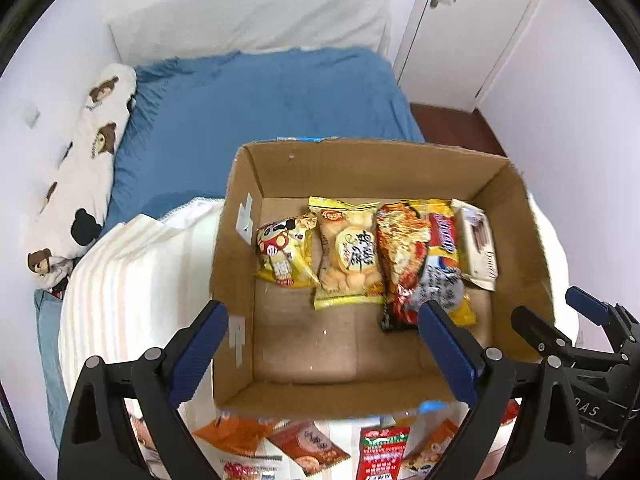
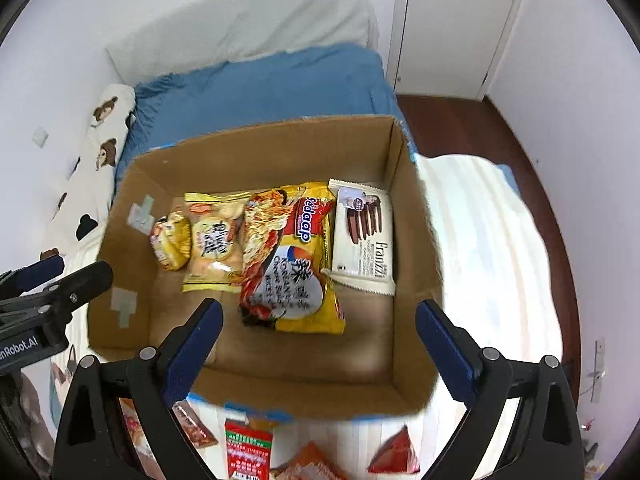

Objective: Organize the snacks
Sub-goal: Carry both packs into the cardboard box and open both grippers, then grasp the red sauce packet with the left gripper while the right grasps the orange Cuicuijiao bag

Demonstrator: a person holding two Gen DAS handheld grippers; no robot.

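An open cardboard box (image 1: 516,216) (image 2: 412,216) stands on the bed. Along its far side lie a small yellow snack bag (image 1: 286,254) (image 2: 172,244), a yellow rice-cracker bag (image 1: 348,260) (image 2: 216,240), a large yellow and red noodle pack (image 1: 424,264) (image 2: 292,260) and a white wafer pack (image 1: 478,244) (image 2: 364,232). Several orange and red snack packets (image 1: 308,444) (image 2: 248,448) lie in front of the box. My left gripper (image 1: 324,352) is open and empty above the box's near edge. My right gripper (image 2: 320,348) is open and empty above the box's near part.
The box rests on a striped white blanket (image 1: 132,280) (image 2: 488,240) over a blue bedsheet (image 1: 260,96). A bear-print pillow (image 1: 84,168) lies along the left wall. A white door (image 1: 464,20) and dark floor (image 2: 460,128) are at the right.
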